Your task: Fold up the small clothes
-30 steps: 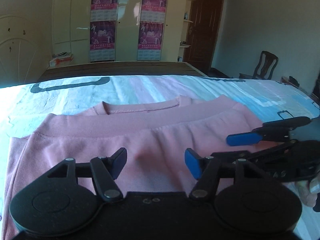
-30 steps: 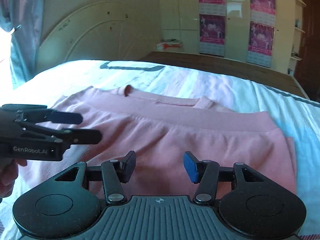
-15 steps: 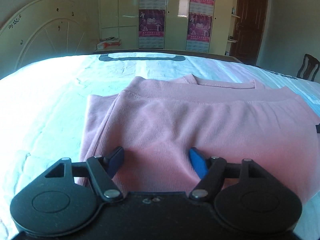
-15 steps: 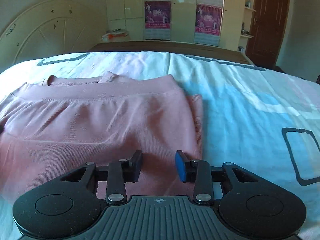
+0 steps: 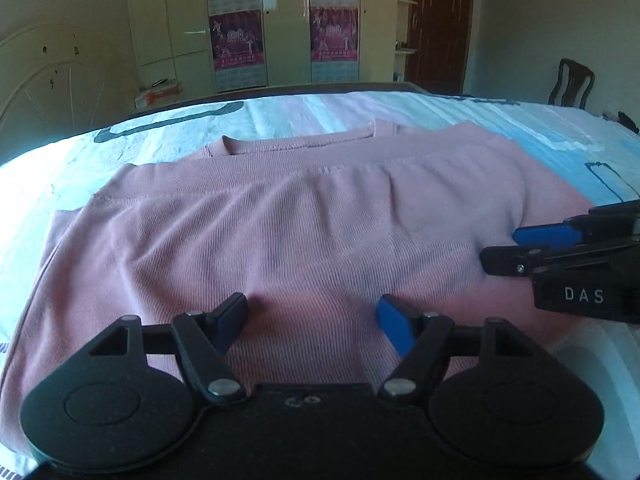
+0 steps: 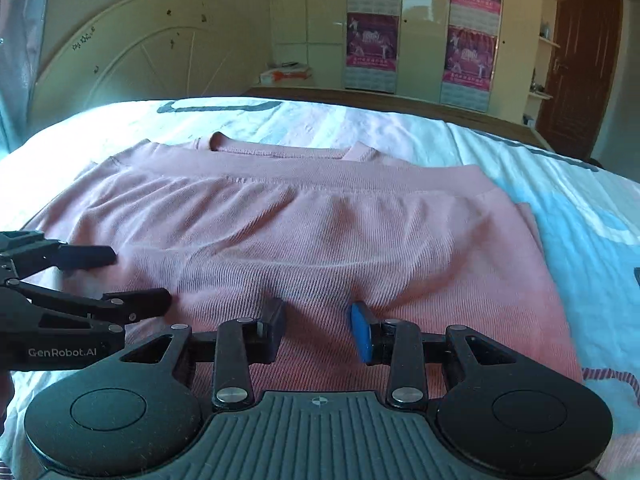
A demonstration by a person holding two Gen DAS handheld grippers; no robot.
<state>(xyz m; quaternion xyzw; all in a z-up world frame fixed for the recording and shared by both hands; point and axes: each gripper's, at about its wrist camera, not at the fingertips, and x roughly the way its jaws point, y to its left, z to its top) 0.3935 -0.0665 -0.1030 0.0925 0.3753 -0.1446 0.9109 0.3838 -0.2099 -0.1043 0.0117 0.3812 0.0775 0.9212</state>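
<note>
A pink ribbed sweatshirt [image 5: 304,220] lies folded on the bed, its hem band laid up near the collar; it also shows in the right wrist view [image 6: 320,232]. My left gripper [image 5: 312,314] is open and empty, its tips resting low over the near edge of the cloth. My right gripper [image 6: 318,322] is open and empty, also at the near edge. Each gripper shows in the other's view: the right one [image 5: 516,248] at the right side, the left one [image 6: 136,280] at the left side.
The sweatshirt lies on a pale blue and white bedsheet [image 5: 520,128]. A curved headboard [image 6: 132,60] stands at the left. Wardrobes with posters [image 5: 280,28], a dark door [image 5: 436,24] and a chair [image 5: 572,84] stand beyond the bed.
Both grippers have swung back toward the middle of the sweatshirt's near edge from its left and right sides, and each again sees the other. Both stay open.
</note>
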